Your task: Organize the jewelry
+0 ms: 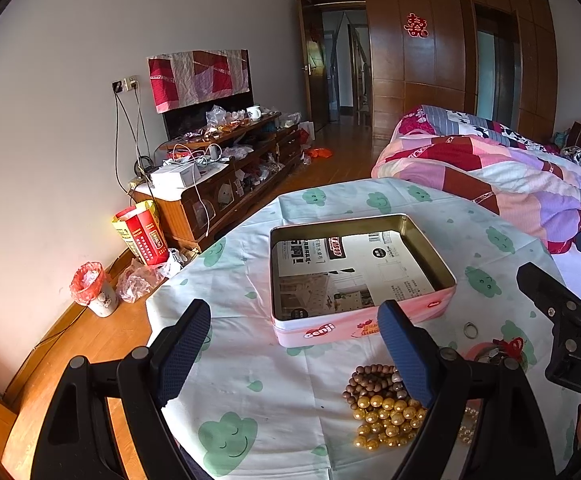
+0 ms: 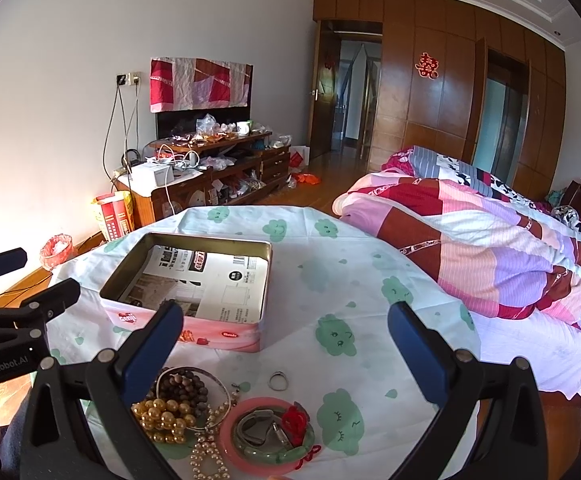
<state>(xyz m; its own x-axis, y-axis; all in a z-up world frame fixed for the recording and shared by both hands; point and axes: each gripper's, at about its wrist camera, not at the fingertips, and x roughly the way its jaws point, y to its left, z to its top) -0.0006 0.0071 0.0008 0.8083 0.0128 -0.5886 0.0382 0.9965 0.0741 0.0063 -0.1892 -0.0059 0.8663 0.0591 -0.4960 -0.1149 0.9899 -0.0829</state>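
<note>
An open pink tin (image 1: 410, 308) (image 2: 226, 334) lined with printed paper sits on the table. In front of it lies a jewelry pile: gold bead strand (image 1: 386, 420) (image 2: 162, 420), brown wooden bead bracelet (image 1: 366, 380) (image 2: 186, 390), pearl strand (image 2: 206, 460), silver ring (image 1: 470, 330) (image 2: 277, 381), and a pink bangle (image 2: 230, 452) around a green jade bangle (image 2: 286, 454) and red flower (image 2: 294, 420). My left gripper (image 1: 294, 356) is open and empty above the pile's left side. My right gripper (image 2: 286, 356) is open and empty above the ring.
The table wears a white cloth with green clouds (image 1: 250, 400) (image 2: 370, 280). A bed with a patchwork quilt (image 1: 510, 176) (image 2: 490, 240) lies to the right. A cluttered TV cabinet (image 1: 226, 168), red bag (image 1: 142, 236) and bin (image 1: 94, 292) stand at the left wall.
</note>
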